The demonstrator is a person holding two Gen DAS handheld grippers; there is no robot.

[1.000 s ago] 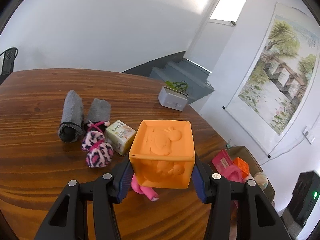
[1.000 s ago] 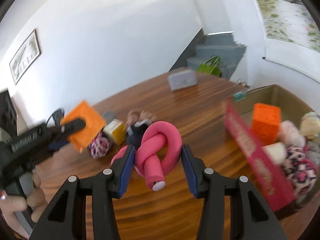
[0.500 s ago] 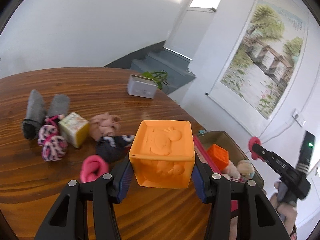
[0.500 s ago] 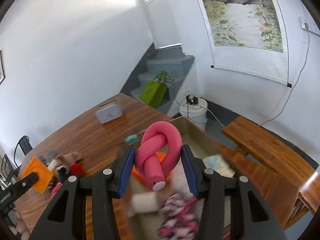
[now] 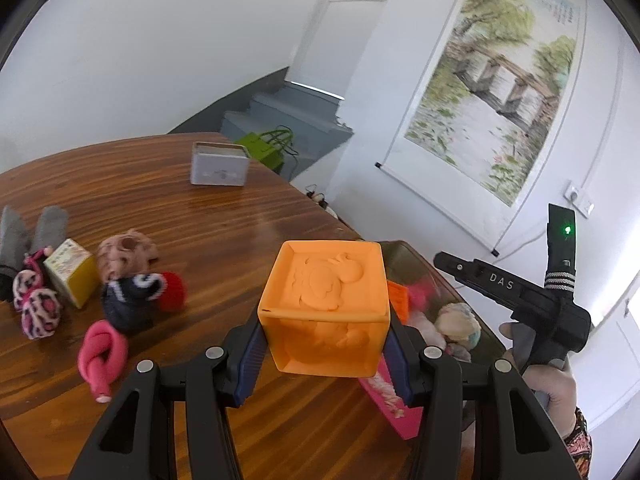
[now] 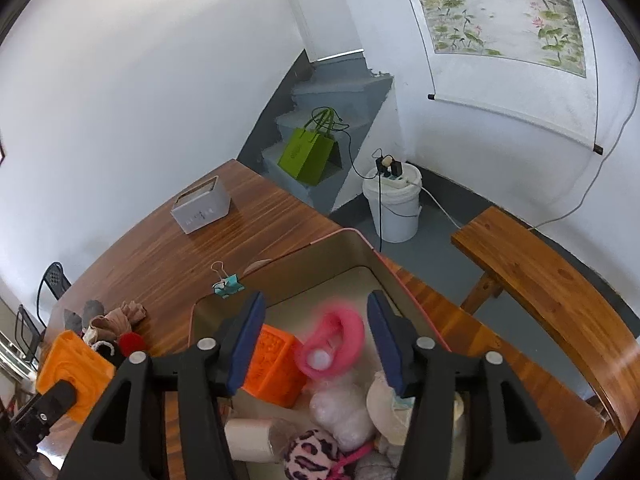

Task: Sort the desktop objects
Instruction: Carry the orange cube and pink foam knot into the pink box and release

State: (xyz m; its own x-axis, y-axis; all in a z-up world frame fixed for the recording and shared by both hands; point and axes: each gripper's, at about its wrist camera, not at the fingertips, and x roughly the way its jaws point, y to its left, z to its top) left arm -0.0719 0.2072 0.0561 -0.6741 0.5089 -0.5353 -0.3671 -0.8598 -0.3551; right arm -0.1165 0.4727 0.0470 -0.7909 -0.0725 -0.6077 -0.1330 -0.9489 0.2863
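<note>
Cube (image 5: 325, 305) clamped in left gripper (image 5: 325, 360) above table (image 5: 200, 216). Right gripper (image 6: 316, 344) spread apart over box (image 6: 320, 252); blurred pink knot (image 6: 334, 340) seen between fingers.

Bright, even daylight; glare sheens the surface (image 5: 224, 216). Fisheye bends the edges into black corners. The pink knot (image 6: 332, 344) is motion-blurred.

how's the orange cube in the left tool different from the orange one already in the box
The held orange cube is clamped in the left tool above the table; the orange block in the box lies loose among soft toys. The held cube shows a raised cartoon figure; the boxed block's relief is finer. Both are orange, embossed cubes.
</note>
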